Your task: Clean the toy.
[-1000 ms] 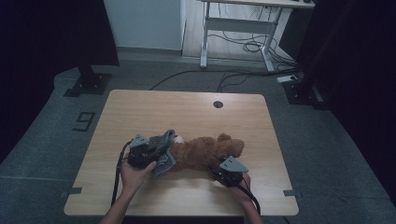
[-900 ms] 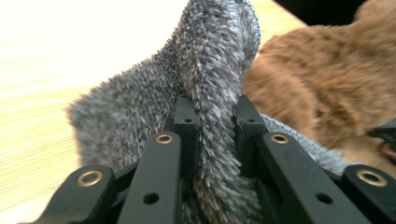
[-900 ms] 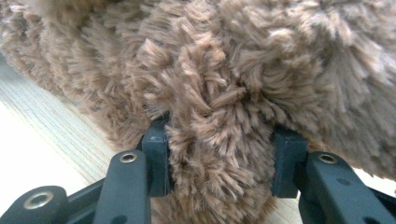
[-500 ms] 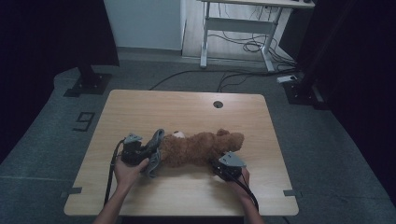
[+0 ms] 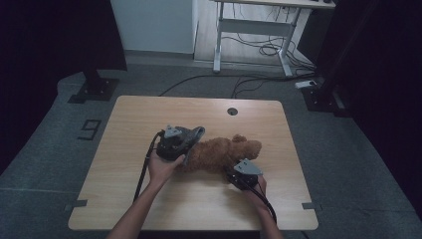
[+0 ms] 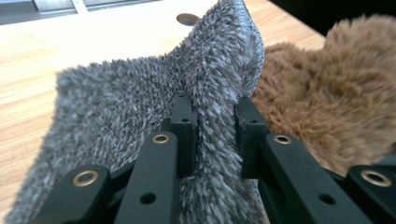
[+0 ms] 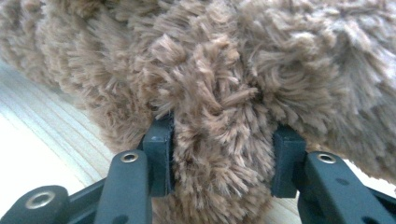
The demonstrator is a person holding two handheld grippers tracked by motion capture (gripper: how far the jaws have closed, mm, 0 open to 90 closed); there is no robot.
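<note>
We record a brown plush bear (image 5: 224, 153) lying on its side on the wooden table (image 5: 139, 119), a little past centre toward 4 o'clock on the tabletop, its head end pointing to 3 o'clock in the high view.

A grey fuzzy cloth (image 5: 191, 137) hangs at the bear's 9 o'clock end, touching the fur. In the left gripper view the cloth (image 6: 140, 102) rises in a fold between the black jaws, with the bear's fur (image 6: 322, 102) just beside it at 3 o'clock.

Left gripper (image 5: 185, 141): held in the person's left hand (image 5: 161, 167). Its jaws are pinching the fold of grey cloth; both pads press into the pile. Left gripper (image 6: 212, 126) jaws stand close, with only the cloth's thickness between them.

Right gripper (image 5: 234, 172): at the bear's 5 o'clock side, held low near the table. In the right gripper view the right gripper (image 7: 222, 154) jaws are pinching a thick tuft of the bear (image 7: 224, 70), with fur bulging out between and over both pads. These jaws have just been opening slightly, yet the fur is squeezed between them.

A round cable hole (image 5: 232, 111) sits at the table's 12 o'clock edge. We see no container on the table. A "9" mark (image 5: 88, 129) lies on the floor at 9 o'clock.
</note>
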